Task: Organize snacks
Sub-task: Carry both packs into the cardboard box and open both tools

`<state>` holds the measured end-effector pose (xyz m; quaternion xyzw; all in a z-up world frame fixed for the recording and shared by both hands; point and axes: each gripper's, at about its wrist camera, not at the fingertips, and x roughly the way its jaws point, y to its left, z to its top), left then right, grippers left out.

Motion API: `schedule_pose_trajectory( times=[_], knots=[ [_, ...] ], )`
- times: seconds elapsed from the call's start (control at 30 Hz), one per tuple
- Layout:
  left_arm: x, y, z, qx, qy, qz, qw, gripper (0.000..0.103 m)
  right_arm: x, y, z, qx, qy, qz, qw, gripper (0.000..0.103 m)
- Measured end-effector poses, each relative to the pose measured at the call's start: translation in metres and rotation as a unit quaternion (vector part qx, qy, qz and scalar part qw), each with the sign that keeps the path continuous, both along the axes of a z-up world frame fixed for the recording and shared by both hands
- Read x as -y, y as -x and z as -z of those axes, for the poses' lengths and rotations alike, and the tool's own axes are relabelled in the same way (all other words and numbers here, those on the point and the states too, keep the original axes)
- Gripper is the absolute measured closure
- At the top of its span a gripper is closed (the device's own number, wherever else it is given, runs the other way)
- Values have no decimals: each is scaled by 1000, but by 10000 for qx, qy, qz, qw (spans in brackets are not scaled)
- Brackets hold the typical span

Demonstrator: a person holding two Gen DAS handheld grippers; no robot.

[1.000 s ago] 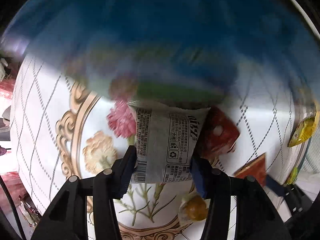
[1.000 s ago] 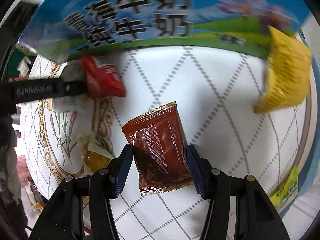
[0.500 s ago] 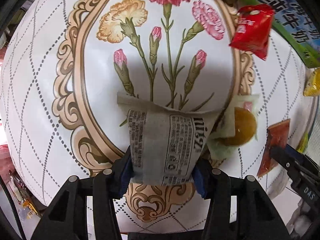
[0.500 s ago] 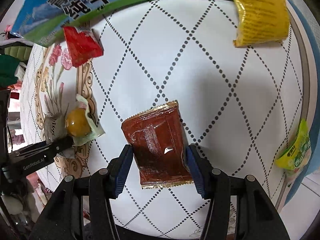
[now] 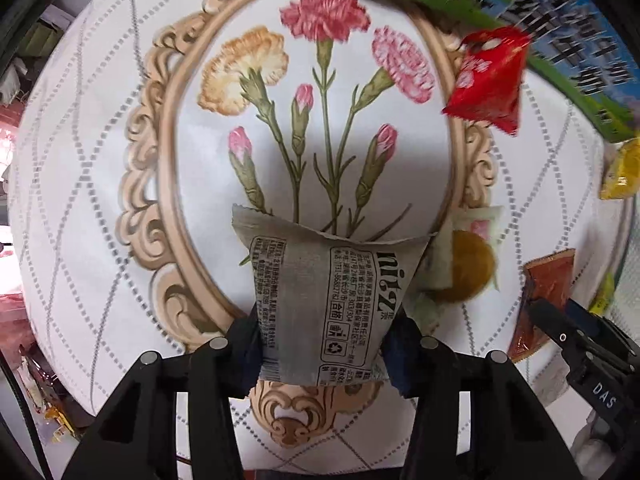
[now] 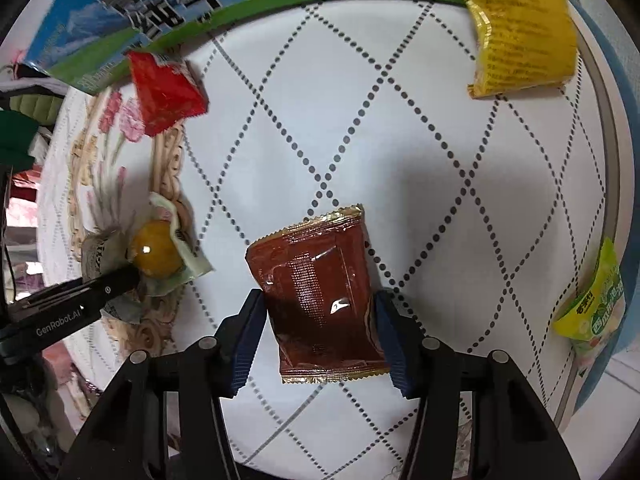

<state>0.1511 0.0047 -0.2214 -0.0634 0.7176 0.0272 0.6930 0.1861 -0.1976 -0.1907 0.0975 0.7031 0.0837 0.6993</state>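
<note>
A flower-printed tablecloth lies beneath us. Our left gripper clamps a grey snack packet above it; our right gripper grips a brown sauce packet.

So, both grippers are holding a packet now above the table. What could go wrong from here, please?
1. The left gripper pinches the grey packet only at its lower part; most of it sticks out beyond the jaws, so a quick move might let it slip.
2. The brown packet in the right gripper looks glossy and could slide out.
3. The grippers are close together; either might knock the yellow ball snack.
</note>
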Motion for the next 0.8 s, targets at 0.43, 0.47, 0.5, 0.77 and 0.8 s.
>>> schedule_pose_trajectory(
  times=[0.43, 0.47, 0.5, 0.77, 0.8],
  knots=[
    [67, -78, -162, 1299, 1030, 531, 9847, 56, 42, -53, -146, 1174, -1013, 421, 9870, 47],
    [74, -95, -169, 1357, 1084, 603, 9830, 56, 48, -62, -156, 1285, -1033, 464, 9852, 47],
    [76, -112, -173, 1378, 1089, 640, 9824, 56, 52, -73, -167, 1393, -999, 473, 9841, 47],
    [105, -224, -143, 600, 1411, 659, 9860, 56, 78, -175, -182, 1343, -817, 551, 9860, 47],
    [112, -234, -145, 571, 1328, 691, 9871, 56, 78, -186, -179, 1285, -712, 511, 9878, 47]
  ],
)
